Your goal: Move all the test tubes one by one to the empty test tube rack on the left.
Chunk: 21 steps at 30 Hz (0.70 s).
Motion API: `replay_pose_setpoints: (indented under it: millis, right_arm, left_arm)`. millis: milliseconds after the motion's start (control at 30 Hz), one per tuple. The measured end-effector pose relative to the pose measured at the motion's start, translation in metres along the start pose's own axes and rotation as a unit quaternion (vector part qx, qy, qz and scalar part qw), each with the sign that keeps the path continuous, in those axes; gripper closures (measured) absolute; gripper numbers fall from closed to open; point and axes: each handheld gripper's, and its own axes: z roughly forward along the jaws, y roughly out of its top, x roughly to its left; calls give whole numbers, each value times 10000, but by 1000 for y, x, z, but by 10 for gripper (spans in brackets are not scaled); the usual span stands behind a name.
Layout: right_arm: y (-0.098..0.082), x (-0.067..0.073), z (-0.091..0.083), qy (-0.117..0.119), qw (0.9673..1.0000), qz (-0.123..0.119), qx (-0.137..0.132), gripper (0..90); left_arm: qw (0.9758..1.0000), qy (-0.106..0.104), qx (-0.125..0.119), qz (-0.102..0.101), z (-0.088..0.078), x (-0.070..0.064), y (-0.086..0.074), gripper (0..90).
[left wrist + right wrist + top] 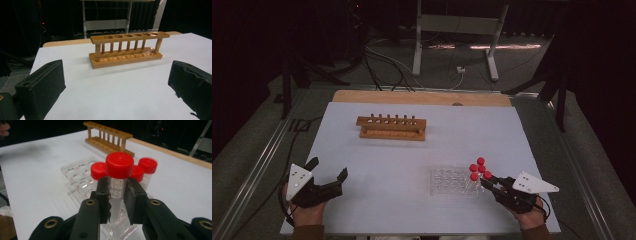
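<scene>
While clamped by right gripper [117, 202] (jaws closed): red-capped tube [119, 180].

Table top [377, 160]: we see a pale, bluish-white sheet spread flat, running forward from the grippers.
Table edge [422, 97]: we find a bare strip of light wood at the far side, well beyond the grippers.
Floor [257, 145]: we see grey floor on both sides of the table, with metal rails [254, 167] along each side.
Cables [382, 62]: we see black and white cords looping on the floor past the far edge.
Metal stand [457, 30]: we see grey legs and a crossbar far ahead.
Backdrop [272, 35]: we face a dark room.
Light [507, 46]: we spot a bright streak on the far floor.
</scene>
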Motion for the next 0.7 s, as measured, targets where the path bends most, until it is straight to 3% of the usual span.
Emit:
replay_pose_setpoints:
  millis: [200, 567, 700]
  right_arm:
    - [9, -4, -8, 18, 9998, 120, -174, 744]
    - [24, -2, -17, 43, 9996, 48, -267, 744]
    - [30, 3, -21, 182, 9995, -14, -272, 744]
  left_arm:
    - [10000, -7, 25, -2, 1, 0, 0, 16]
    - [10000, -39, 50, -32, 0, -2, 2, 16]
    - [9999, -147, 70, -51, 0, -9, 5, 16]
